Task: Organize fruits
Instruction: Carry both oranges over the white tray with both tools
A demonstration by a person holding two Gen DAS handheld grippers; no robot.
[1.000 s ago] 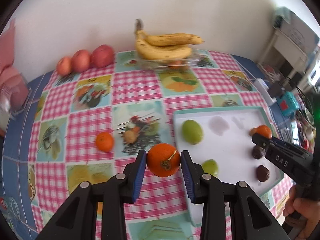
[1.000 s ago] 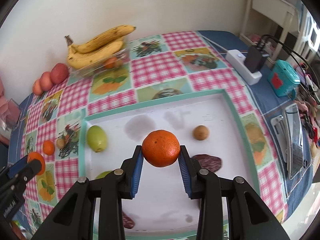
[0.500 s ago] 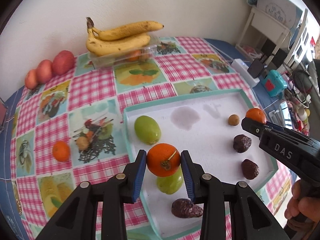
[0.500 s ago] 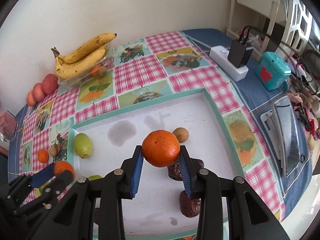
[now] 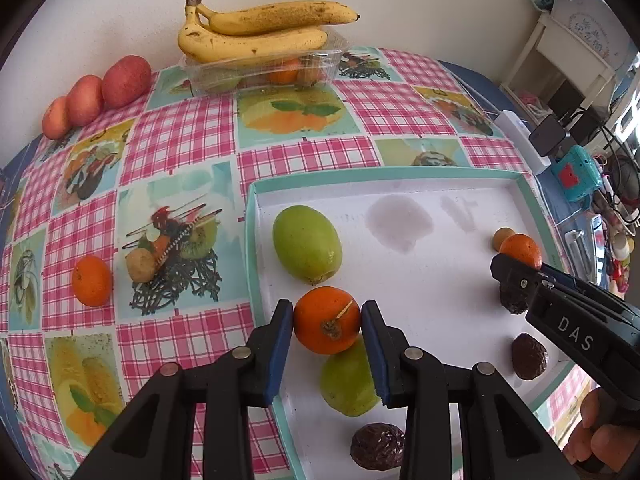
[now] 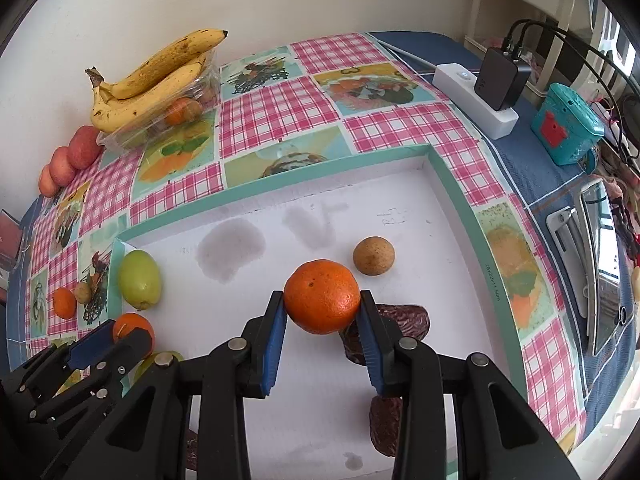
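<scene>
The left gripper [image 5: 327, 320] is clamping a stemmed orange [image 5: 327, 319] between its blue pads, and it is hanging over the near left part of the white tray [image 5: 440, 304], just inside the tray's teal left rim. Directly below this orange a green fruit [image 5: 348, 380] is lying in the tray, and a larger green fruit [image 5: 307, 244] is lying further in, near the tray's far left corner.

The right gripper [image 6: 322, 307] is gripping a second orange [image 6: 322, 297] and is hanging over the middle of the tray. Dark wrinkled fruits [image 6: 404, 316] are lying in the tray under and beside this gripper, and a small brown round fruit [image 6: 373, 256] is sitting just beyond them.

Outside the tray, to its left on the checked tablecloth [image 5: 180, 152], a loose orange [image 5: 92, 280] is lying beside another small brown fruit [image 5: 140, 266]. Behind the tray, near the wall, bananas [image 5: 256, 32] are resting on a clear box [image 5: 264, 72].
</scene>
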